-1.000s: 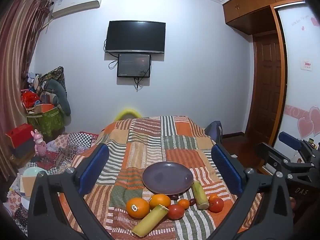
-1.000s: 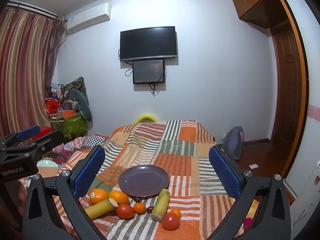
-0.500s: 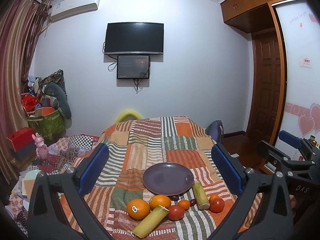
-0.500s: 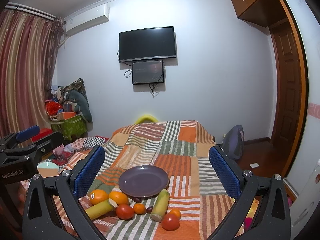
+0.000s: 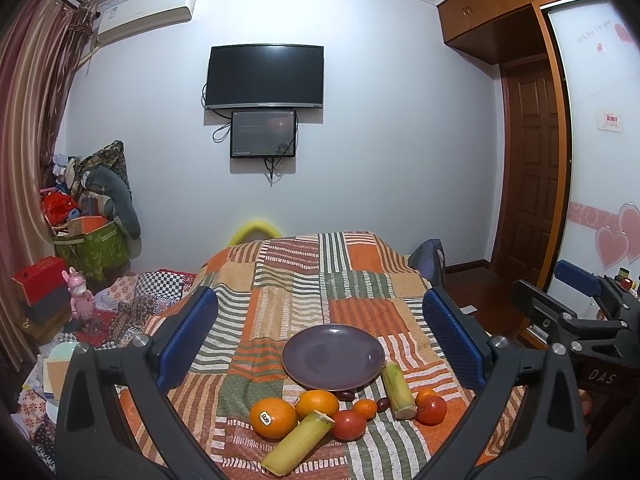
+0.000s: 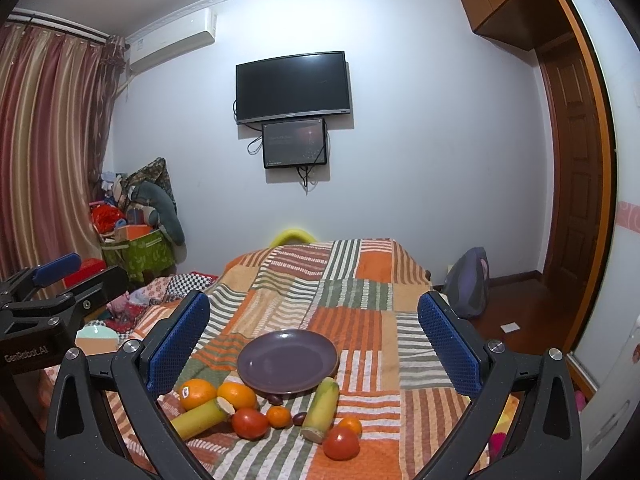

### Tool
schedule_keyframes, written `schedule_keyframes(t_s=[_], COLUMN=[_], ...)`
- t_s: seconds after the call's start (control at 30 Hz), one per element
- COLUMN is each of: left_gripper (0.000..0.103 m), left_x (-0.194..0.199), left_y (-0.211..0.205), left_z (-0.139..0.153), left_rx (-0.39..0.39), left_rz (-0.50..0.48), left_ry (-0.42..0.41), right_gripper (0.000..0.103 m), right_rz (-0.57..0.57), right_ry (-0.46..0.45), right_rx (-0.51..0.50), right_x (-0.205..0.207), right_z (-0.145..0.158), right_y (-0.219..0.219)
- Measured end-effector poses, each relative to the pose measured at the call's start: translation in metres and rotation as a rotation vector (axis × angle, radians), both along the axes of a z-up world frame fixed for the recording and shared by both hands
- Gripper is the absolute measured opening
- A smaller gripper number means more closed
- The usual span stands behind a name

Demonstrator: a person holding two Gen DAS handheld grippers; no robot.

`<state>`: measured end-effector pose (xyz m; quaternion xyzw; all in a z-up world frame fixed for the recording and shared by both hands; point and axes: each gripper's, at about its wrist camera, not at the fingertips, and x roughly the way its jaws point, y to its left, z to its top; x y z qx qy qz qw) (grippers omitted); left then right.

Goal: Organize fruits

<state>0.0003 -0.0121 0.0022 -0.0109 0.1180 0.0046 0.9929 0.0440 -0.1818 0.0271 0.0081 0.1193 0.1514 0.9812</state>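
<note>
An empty purple plate (image 5: 333, 357) (image 6: 288, 360) lies on a striped patchwork bedspread (image 5: 304, 280). In front of it lie two oranges (image 5: 273, 417) (image 5: 317, 403), two sugarcane pieces (image 5: 298, 449) (image 5: 397, 390), two red tomatoes (image 5: 349, 425) (image 5: 431, 409), small tangerines (image 5: 365, 408) and dark dates (image 5: 345, 395). The same fruit shows in the right wrist view, with an orange (image 6: 197, 394) and a tomato (image 6: 340, 443). My left gripper (image 5: 320, 336) and right gripper (image 6: 313, 340) are both open and empty, held above and short of the fruit.
The right gripper's body (image 5: 576, 312) shows at the right edge of the left view, the left gripper's body (image 6: 48, 300) at the left of the right view. Boxes and toys (image 5: 88, 224) pile up at the left wall. A backpack (image 6: 468, 280) sits right of the bed.
The left view has drifted slightly up and in. Both grippers stay open and the fruit has not moved.
</note>
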Motion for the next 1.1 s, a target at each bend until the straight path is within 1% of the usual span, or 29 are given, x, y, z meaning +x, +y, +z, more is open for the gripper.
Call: schedule_keyframes(t_s=[1.1], left_gripper=[0.103], left_x=[-0.0002], left_y=[0.0061], left_z=[0.0038], left_rx=[-0.026], left_rz=[-0.021], left_ry=[0.003], right_gripper=[0.103], right_rz=[0.013], right_ry=[-0.002], right_rx=[-0.001], right_x=[-0.0017], right_z=[0.0017], right_y=[0.0033])
